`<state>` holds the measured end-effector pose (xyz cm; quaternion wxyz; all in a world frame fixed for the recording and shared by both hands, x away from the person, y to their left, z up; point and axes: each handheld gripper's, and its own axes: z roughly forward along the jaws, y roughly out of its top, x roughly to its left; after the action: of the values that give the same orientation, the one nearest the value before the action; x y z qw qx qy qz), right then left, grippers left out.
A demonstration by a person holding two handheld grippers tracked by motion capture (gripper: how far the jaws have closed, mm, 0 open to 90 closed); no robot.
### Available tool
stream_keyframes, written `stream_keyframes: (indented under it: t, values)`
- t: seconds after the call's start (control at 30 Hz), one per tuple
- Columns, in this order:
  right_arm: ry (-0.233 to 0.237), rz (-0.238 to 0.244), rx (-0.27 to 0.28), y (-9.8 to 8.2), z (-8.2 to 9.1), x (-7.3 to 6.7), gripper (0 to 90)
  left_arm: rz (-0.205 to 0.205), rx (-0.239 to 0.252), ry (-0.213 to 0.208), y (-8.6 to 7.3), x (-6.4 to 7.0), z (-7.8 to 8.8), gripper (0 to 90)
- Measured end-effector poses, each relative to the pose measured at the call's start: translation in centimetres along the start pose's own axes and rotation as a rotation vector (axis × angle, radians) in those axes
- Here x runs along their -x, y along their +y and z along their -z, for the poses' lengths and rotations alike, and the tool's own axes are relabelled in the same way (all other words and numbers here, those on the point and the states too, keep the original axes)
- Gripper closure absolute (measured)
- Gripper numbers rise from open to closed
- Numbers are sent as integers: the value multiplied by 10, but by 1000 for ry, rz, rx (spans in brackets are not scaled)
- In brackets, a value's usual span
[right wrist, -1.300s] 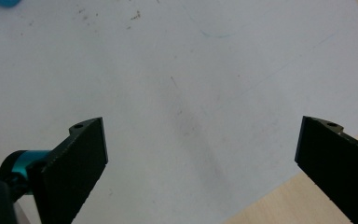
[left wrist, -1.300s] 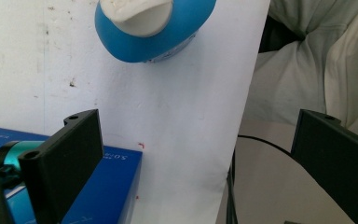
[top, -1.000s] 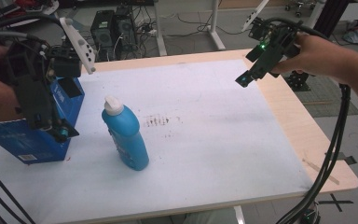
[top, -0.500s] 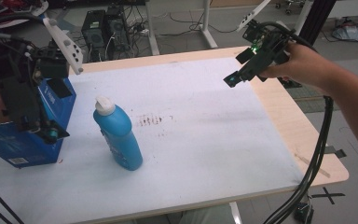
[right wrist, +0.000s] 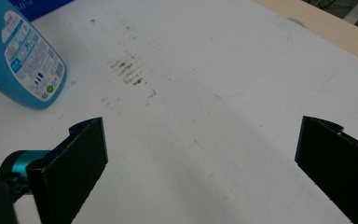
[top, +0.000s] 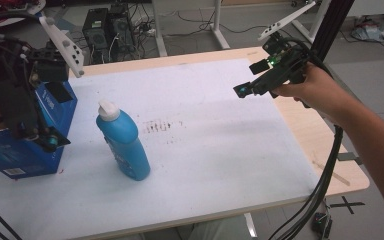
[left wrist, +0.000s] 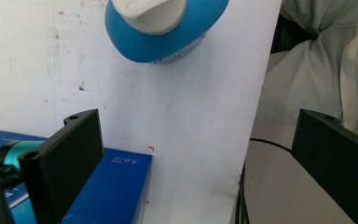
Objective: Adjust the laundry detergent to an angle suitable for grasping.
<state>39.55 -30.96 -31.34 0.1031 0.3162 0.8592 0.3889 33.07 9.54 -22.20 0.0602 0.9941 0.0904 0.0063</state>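
Note:
A blue bottle [top: 124, 147] with a white cap [top: 108, 110] stands upright on the white sheet [top: 205, 150]. To its left stands a blue box [top: 27, 155]. My left gripper [top: 47, 140] hovers over the box, jaws wide apart, holding nothing. In the left gripper view the bottle [left wrist: 168, 32] shows from above and the box [left wrist: 114, 186] lies under one jaw of the left gripper [left wrist: 200, 163]. My right gripper [top: 242, 91] is open in the air over the sheet's right part. In the right gripper view the right gripper [right wrist: 200, 163] points toward the bottle [right wrist: 23, 56].
Brown smudges [top: 162, 126] mark the sheet between the bottle and the right gripper. The wooden table edge [top: 320, 135] shows at the right. Cables [top: 325, 185] hang off the right side. Computers [top: 105, 30] and desk legs stand on the floor behind.
My right gripper has come a little leftward and lower over the sheet. The left gripper stays over the box, and the bottle stands as before.

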Motion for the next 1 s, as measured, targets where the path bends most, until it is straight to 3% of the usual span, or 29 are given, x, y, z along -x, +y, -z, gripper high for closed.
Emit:
stream_keyframes:
  t: [0.4,0.7,1.0]
  values:
    - [-24,-77,164,-22,-8,-4,14,-3,1,-1,0,-2,-2,23]
    - [-57,-117,238,-43,-20,-8,14,-4,-2,0,0,-2,-3,23]
    - [-101,-126,285,-56,-25,-16,14,-4,-4,3,1,-2,-5,23]
